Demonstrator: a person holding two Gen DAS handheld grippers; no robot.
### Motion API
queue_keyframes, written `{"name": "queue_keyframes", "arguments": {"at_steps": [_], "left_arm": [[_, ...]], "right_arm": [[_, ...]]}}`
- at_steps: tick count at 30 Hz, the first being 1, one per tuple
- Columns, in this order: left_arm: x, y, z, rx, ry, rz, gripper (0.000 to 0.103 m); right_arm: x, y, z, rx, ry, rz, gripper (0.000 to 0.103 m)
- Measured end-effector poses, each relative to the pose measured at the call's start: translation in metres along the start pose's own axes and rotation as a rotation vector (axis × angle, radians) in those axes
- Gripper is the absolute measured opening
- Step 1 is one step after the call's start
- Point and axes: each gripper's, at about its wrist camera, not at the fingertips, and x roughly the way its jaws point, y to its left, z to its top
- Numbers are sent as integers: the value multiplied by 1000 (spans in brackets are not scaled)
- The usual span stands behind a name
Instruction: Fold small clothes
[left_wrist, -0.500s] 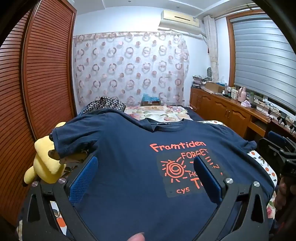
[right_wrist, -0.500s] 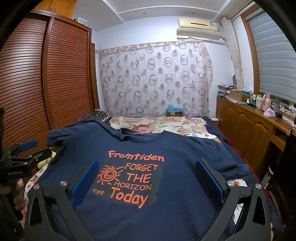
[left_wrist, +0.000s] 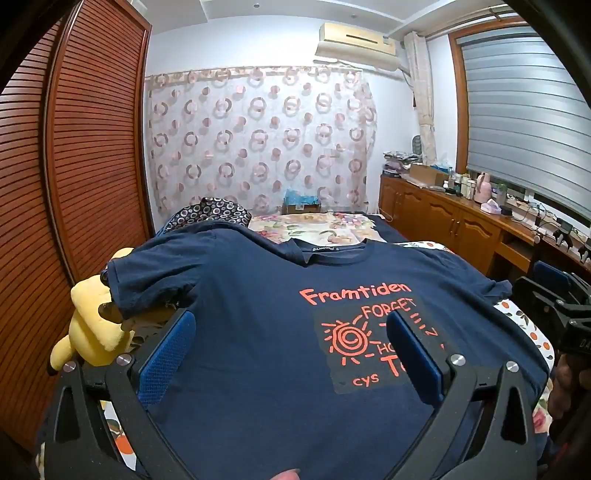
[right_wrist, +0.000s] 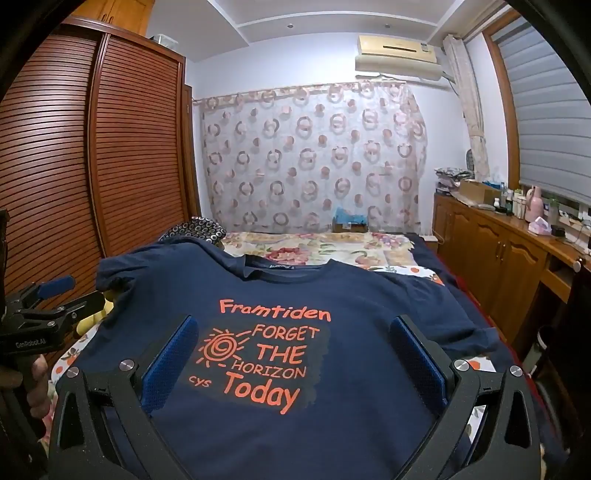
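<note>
Left wrist view: the navy T-shirt (left_wrist: 258, 332) is being shown spread flat, print up, across the near end of the bed (left_wrist: 325, 229), its collar toward the far side. The left gripper (left_wrist: 291, 354) is being held wide apart above it, nothing clamped. The right gripper (right_wrist: 295, 358) is likewise being held fully apart over the print, and a yellow plush toy (left_wrist: 88, 332) is lying at the left sleeve.

Both wrist cameras look forward and slightly down along each hand-held gripper, close over the navy T-shirt (left_wrist: 258, 332) on the bed (right_wrist: 314, 247), facing the curtain (left_wrist: 258, 140); both views share shirt, bed, curtain.
</note>
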Motion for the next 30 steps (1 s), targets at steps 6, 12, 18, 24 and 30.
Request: {"name": "queue_keyframes", "arguments": {"at_steps": [6,12,18,24,30], "left_arm": [[0,-1,0,3,0,1,103],[3,-2,-1,6,-1,0,103],[2,-3,-1,9,-2,2,103],[2,-3,-1,12,-3,2,103],[-6,-10,9,20,-3,0,103]], "right_arm": [[2,0,-3,-1,-2,3,103],[2,0,-3,-1,-1,4,103],[2,-1,-3,0,-1,4,103],[1,0,-5,-1,-2,4,103],[1,1,-6,-3,-2,5,103]]}}
